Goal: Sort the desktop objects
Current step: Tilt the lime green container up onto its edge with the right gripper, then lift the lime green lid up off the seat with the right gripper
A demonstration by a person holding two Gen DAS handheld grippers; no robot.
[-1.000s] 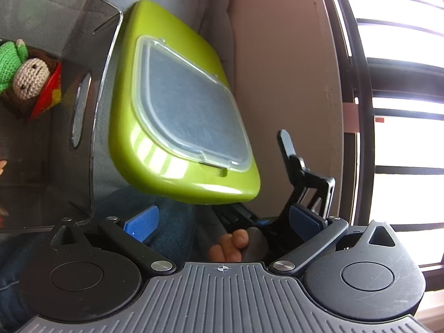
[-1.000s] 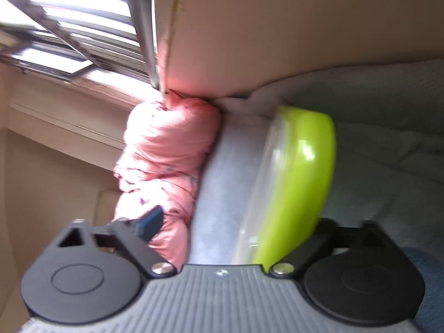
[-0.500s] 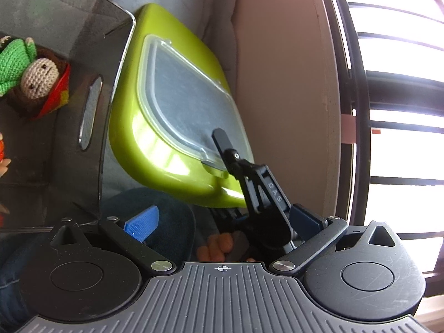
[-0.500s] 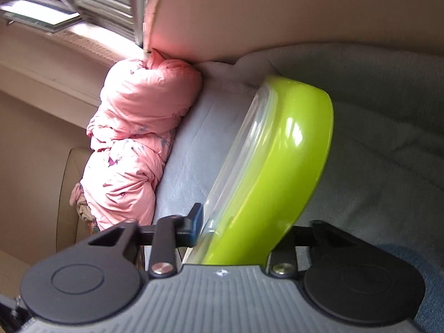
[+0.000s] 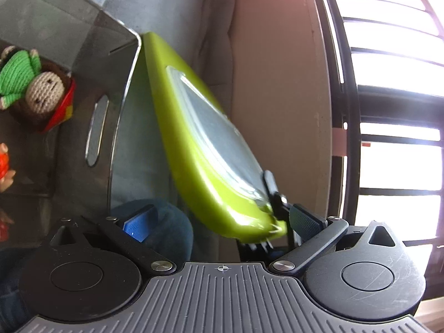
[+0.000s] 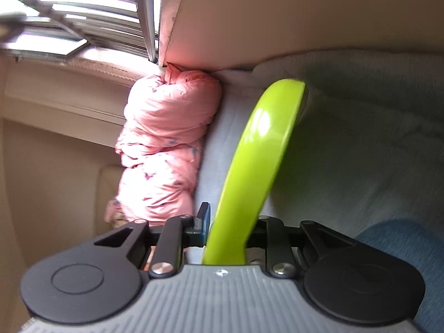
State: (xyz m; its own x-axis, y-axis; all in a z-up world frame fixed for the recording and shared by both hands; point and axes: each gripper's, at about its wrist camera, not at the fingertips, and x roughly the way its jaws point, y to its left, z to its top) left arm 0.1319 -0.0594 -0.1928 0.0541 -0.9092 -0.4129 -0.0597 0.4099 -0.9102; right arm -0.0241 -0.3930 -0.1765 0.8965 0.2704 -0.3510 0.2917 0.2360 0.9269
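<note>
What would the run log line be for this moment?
right gripper: shut on green lidded box | left gripper: open, empty | box beside grey bin

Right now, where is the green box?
The green box is clamped on edge in the right hand-held gripper, beside the clear bin with the knitted doll, above the grey bedsheet.

1. No text, brand, number or sign is showing legibly in either view.
2. The green lidded box is showing no readable label on its shell or clear lid.
3. The dark bin and the knitted doll inside it are showing no writing.
4. The pink bundle is bearing only small blurred marks that cannot be read as letters.
</note>
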